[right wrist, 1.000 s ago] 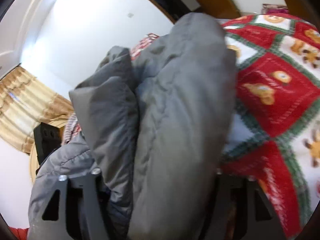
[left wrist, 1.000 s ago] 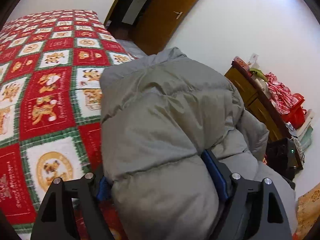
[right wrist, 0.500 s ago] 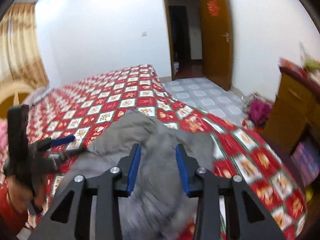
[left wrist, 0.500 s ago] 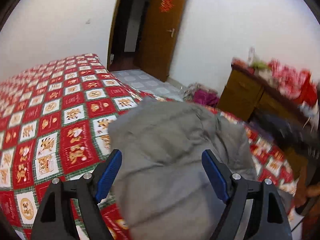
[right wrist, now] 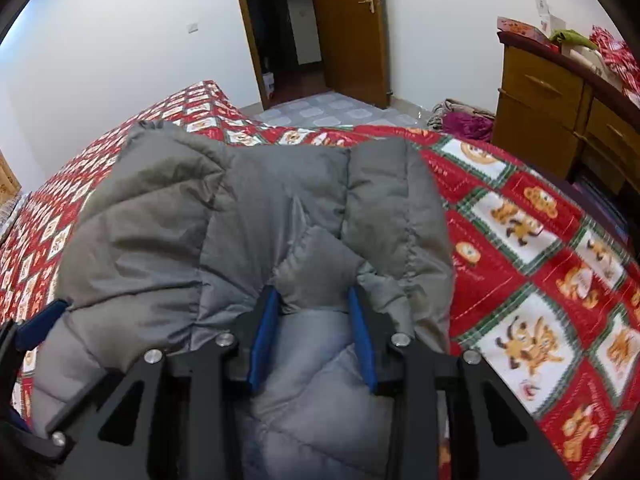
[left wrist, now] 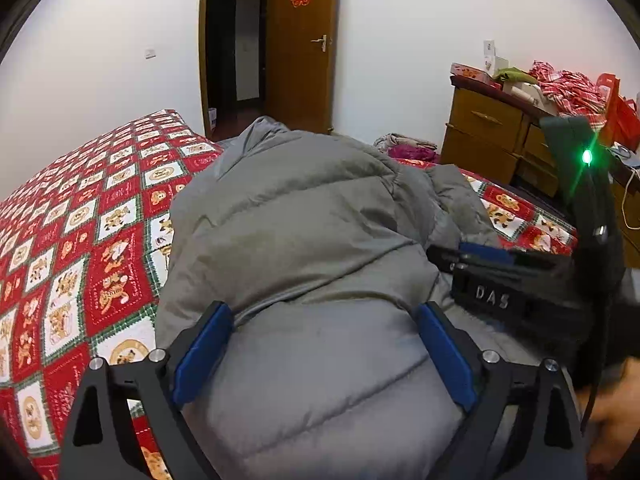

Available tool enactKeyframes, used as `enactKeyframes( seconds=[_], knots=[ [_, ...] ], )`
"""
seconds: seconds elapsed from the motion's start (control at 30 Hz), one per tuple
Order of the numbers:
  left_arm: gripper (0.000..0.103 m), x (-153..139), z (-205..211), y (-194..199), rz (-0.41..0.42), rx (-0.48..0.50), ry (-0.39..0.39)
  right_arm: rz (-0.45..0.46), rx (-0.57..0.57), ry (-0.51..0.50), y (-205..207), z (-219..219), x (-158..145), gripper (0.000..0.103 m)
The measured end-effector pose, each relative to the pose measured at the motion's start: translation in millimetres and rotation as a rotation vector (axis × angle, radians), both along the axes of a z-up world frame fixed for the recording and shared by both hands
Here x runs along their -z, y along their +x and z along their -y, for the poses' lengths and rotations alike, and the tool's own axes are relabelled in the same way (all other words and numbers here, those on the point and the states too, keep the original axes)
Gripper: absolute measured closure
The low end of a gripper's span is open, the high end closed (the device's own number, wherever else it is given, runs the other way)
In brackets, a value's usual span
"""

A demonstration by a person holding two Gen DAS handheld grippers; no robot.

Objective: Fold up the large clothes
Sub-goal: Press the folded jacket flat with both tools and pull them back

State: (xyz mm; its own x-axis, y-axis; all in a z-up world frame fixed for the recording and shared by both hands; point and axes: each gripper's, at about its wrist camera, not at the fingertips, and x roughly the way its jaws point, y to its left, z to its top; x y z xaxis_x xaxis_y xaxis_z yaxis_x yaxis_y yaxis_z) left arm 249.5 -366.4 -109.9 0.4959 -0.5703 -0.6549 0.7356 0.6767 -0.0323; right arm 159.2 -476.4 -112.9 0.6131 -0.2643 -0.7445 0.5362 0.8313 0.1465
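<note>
A grey puffer jacket point(left wrist: 296, 240) lies bunched in a thick folded bundle on the red patterned bedspread point(left wrist: 80, 224). My left gripper point(left wrist: 320, 344) is open wide, its blue pads on either side of the bundle's near end. My right gripper point(right wrist: 314, 320) has its blue pads close together with a fold of the grey jacket point(right wrist: 256, 216) between them. The right gripper also shows in the left wrist view point(left wrist: 492, 260), at the jacket's right side. The left gripper's blue pad shows at the left edge of the right wrist view point(right wrist: 40, 320).
A wooden dresser point(left wrist: 492, 136) piled with red cloth and boxes stands to the right of the bed. An open wooden door point(left wrist: 304, 44) and a dark doorway are at the back. A pile of clothes point(right wrist: 460, 118) lies on the floor by the dresser.
Both grippers have dropped back down onto the jacket after lifting off it. The right gripper's pads now pinch a fold. The left gripper stays wide open over the bundle.
</note>
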Motion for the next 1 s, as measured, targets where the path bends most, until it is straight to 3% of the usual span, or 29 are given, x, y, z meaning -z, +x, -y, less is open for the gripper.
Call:
enactKeyframes(
  seconds=[0.2, 0.43, 0.5, 0.57, 0.6, 0.8, 0.9, 1.0],
  knots=[
    [0.004, 16, 12, 4, 0.025, -0.008, 0.022, 0.056, 0.032, 0.092, 20, 13, 20, 0.066],
    [0.003, 8, 11, 0, -0.027, -0.021, 0.13, -0.008, -0.015, 0.0, 22, -7, 9, 0.059],
    [0.003, -2, 0, -11, -0.02, -0.027, 0.135, 0.004, -0.018, -0.007, 3, -18, -8, 0.047],
    [0.003, -10, -11, -25, 0.009, -0.043, 0.142, 0.053, 0.001, -0.056, -25, -37, -27, 0.008],
    [0.003, -14, -17, -31, 0.012, -0.054, 0.147, 0.077, 0.018, -0.098, -42, -49, -39, 0.003],
    [0.003, -36, -61, -78, 0.022, -0.107, 0.12, 0.123, 0.026, -0.154, -108, -105, -71, 0.001],
    [0.003, -45, -86, -110, 0.063, -0.125, 0.104, 0.129, 0.026, -0.161, -130, -127, -73, 0.0],
    [0.003, -44, -113, -135, 0.046, -0.165, 0.085, 0.126, 0.022, -0.143, -144, -141, -68, 0.0]
  ],
)
